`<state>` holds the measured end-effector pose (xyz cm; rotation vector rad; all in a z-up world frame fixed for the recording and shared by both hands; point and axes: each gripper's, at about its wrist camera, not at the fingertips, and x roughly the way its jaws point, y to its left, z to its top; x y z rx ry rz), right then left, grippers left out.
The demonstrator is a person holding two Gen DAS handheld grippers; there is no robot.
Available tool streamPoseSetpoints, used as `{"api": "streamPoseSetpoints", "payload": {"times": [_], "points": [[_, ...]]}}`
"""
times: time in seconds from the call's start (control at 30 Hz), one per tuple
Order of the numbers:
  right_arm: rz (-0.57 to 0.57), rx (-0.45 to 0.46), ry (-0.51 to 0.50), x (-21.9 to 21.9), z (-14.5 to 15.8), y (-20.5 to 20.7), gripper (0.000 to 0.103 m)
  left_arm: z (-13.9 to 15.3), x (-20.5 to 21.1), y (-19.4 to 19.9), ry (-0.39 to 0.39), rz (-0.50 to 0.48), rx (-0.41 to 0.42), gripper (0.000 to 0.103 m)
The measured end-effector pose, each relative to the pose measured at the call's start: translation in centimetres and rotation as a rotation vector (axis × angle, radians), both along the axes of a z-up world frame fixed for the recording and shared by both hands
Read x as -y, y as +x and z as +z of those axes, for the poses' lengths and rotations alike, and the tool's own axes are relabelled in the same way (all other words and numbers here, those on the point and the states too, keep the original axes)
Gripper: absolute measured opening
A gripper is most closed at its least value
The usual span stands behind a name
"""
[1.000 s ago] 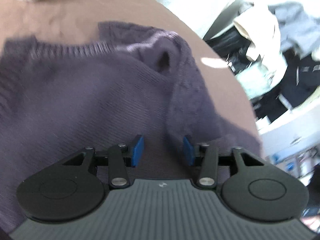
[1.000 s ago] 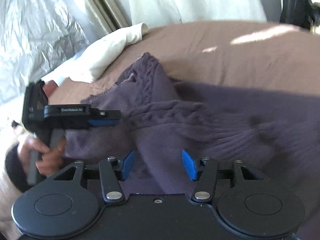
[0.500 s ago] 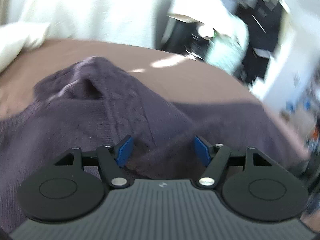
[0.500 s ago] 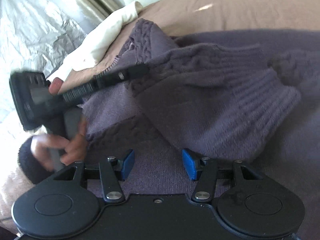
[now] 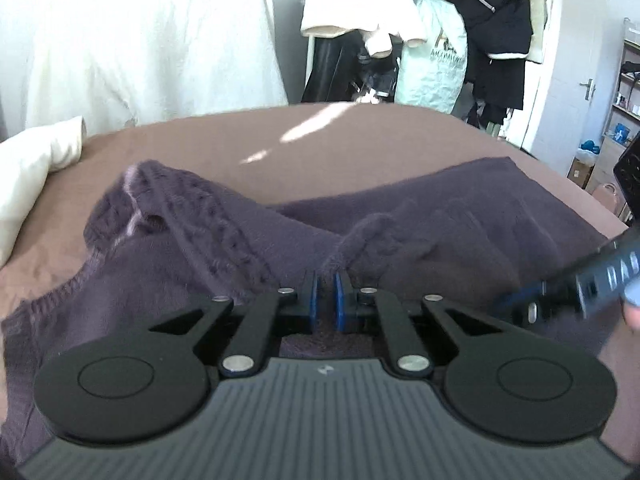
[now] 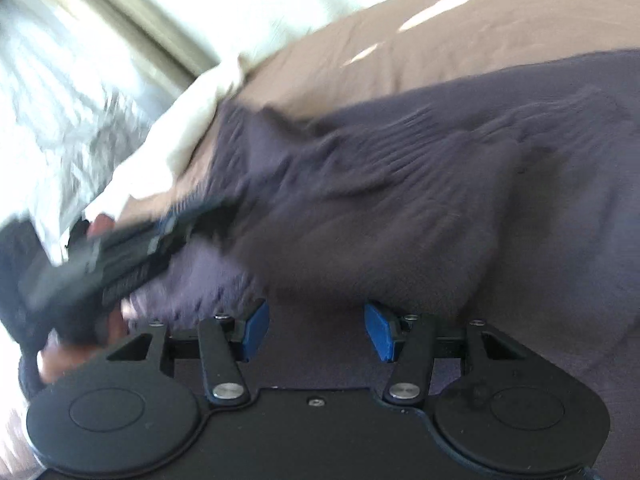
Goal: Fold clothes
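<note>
- Jaws of left gripper (image 5: 324, 305) pinched on a fold of the purple sweater (image 5: 460, 232), blue pads nearly touching with knit between.
- Right gripper (image 6: 316, 330) jaws wide apart, hovering just over the sweater (image 6: 400, 208), nothing between them.
- Sweater lies rumpled on the brown bed (image 5: 320, 140), cable-knit part bunched at left.
- White pillow (image 5: 28, 168) at bed's far left edge.
- Right view blurred.
</note>
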<state>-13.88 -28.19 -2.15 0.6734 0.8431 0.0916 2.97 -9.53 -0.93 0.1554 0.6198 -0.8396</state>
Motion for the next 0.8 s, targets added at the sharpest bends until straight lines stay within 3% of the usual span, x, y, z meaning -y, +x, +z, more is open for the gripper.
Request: {"api": "streamPoseSetpoints", "payload": {"times": [0.13, 0.23, 0.37, 0.53, 0.6, 0.67, 0.7, 0.73, 0.8], "points": [[-0.093, 0.025, 0.118, 1.2, 1.1, -1.8, 0.059, 1.3, -0.3, -1.9, 0.028, 0.015, -0.071, 0.008], [-0.100, 0.052, 0.188, 1.1, 2.4, -2.6, 0.066, 1.3, 0.3, -3.8, 0.059, 0.000, -0.120, 0.008], [-0.091, 0.035, 0.119, 0.3, 3.0, -2.0, 0.071, -0.3, 2.6, -6.4, 0.175, -0.096, -0.132, 0.011], [-0.076, -0.026, 0.112, -0.9, 1.8, -0.9, 0.071, -3.0, 4.1, -7.0, 0.231, -0.156, -0.223, 0.011], [-0.070, -0.021, 0.106, -1.3, 1.7, -0.5, 0.071, -1.8, 3.7, -7.7, 0.217, -0.178, -0.170, 0.011], [-0.074, -0.011, 0.090, -1.2, 1.9, -0.5, 0.071, 0.7, 2.4, -8.2, 0.134, -0.182, -0.087, 0.014], [-0.082, -0.008, 0.085, -0.9, 2.0, -0.6, 0.071, 1.8, 1.7, -8.2, 0.094, -0.171, -0.050, 0.024], [-0.095, -0.006, 0.082, -0.6, 2.1, -0.7, 0.071, 2.6, 1.1, -7.9, 0.068, -0.139, -0.017, 0.045], [-0.132, -0.007, 0.077, -0.1, 2.1, -0.9, 0.071, 3.0, 0.3, -7.2, 0.072, -0.043, 0.052, 0.072]]}}
